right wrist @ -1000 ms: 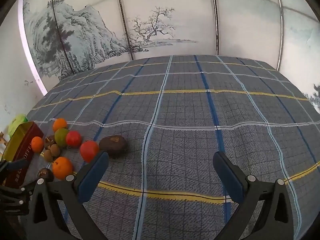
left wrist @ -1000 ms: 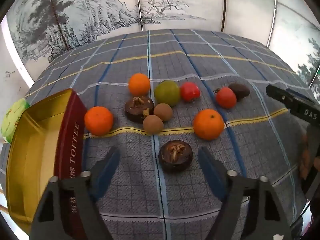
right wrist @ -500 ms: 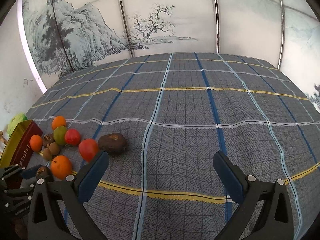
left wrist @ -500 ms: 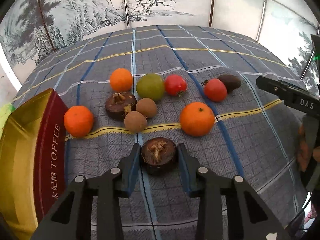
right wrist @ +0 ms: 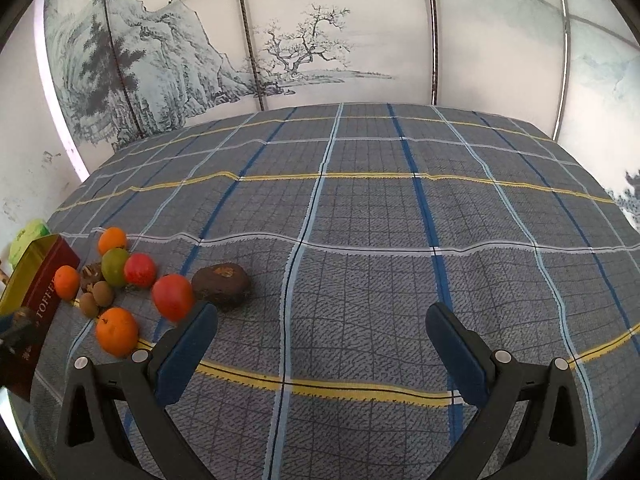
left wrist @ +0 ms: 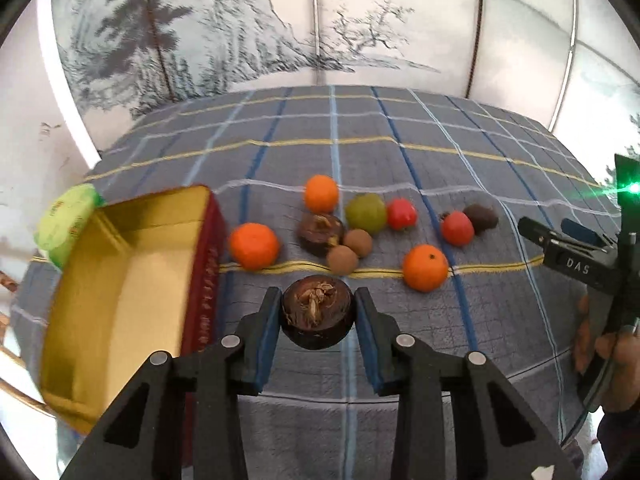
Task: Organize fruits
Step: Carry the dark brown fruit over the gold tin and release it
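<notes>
Left claw clenched on a dark brown mangosteen, stem end up, both blue pads pressed against its sides, fruit raised above the checked cloth covering the surface. Jaws closed onto it within the last second. Immediately left: open gold-lined tin, red side lettered TOFFEE, empty as far as visible. Beyond the claw: three oranges, second mangosteen, two small brown round fruits, green fruit, two red fruits, dark brown fruit.

Right claw released, jaws wide apart, nothing between, hovering over bare cloth. Only the left wrist view shows the tin interior and a hand gripping the right tool. Only the right wrist view shows the cloth's wide bare right side; left claw there barely visible at the left edge.
</notes>
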### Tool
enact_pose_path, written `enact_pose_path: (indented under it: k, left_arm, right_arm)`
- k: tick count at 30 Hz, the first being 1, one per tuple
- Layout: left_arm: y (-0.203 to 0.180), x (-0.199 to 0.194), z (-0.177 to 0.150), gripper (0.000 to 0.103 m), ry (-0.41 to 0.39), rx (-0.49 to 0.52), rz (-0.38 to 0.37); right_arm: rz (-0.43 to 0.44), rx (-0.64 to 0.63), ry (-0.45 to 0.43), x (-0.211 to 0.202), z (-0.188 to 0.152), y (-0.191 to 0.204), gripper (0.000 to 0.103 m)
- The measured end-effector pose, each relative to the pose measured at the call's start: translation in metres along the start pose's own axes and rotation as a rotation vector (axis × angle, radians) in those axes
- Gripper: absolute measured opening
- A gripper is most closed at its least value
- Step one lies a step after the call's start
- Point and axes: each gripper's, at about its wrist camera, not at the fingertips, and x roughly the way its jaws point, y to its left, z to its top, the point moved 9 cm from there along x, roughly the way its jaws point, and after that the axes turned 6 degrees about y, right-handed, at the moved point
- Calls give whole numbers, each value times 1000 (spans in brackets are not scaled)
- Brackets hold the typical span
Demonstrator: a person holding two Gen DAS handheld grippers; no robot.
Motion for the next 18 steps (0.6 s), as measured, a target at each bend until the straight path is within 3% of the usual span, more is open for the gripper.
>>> enact_pose_path:
  k: [10,18]
  left_arm:
    - [33,-33,6,33,-58,10,96]
    - [79,-36,17,33,-68,47,196]
  right_arm:
    - [-25,-2,3,1,-2,-1,103]
    - [-62,-22,-1,0,-4,0,103]
